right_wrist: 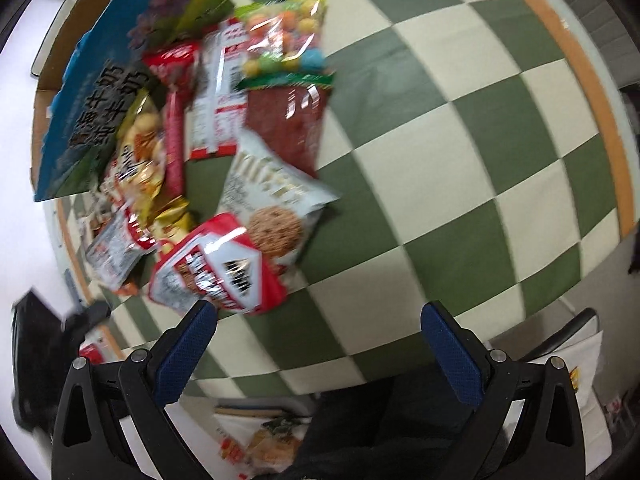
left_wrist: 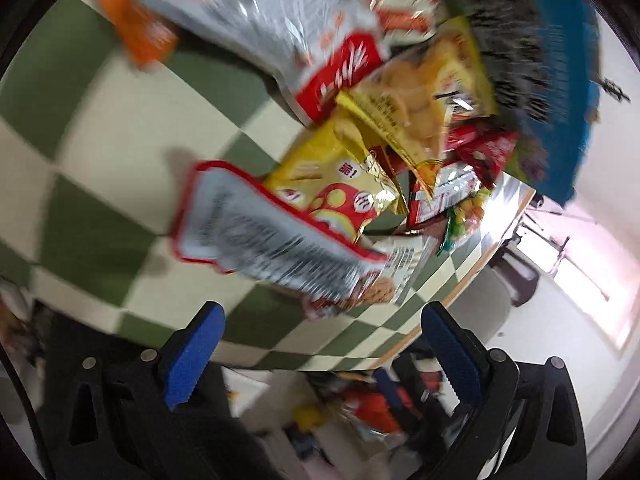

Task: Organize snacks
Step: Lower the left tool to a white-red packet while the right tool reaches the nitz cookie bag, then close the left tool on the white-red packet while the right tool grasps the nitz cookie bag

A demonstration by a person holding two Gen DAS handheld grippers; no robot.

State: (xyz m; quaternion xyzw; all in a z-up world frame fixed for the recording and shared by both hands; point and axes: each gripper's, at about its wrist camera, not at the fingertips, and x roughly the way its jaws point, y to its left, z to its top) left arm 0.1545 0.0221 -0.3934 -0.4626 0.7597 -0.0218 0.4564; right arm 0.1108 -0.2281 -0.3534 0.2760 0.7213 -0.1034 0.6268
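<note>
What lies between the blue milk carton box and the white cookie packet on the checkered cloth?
In the right wrist view, between the blue milk carton box and the white cookie packet lie a yellow crisp bag and a long red wrapper.

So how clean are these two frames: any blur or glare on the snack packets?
Left wrist: heavy motion blur smears the snack pile, print unreadable. Right wrist: milder blur, glare streaks on the candy bag; fisheye bends the checkered cloth.

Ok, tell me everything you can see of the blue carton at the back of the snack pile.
The blue carton is a large printed cardboard box with dark Chinese lettering and a purple flower picture on its face. It leans tilted near the table's far-left edge, behind the snack packets, which crowd against its lower side. Blur hides finer print. Neither gripper touches it.
</note>
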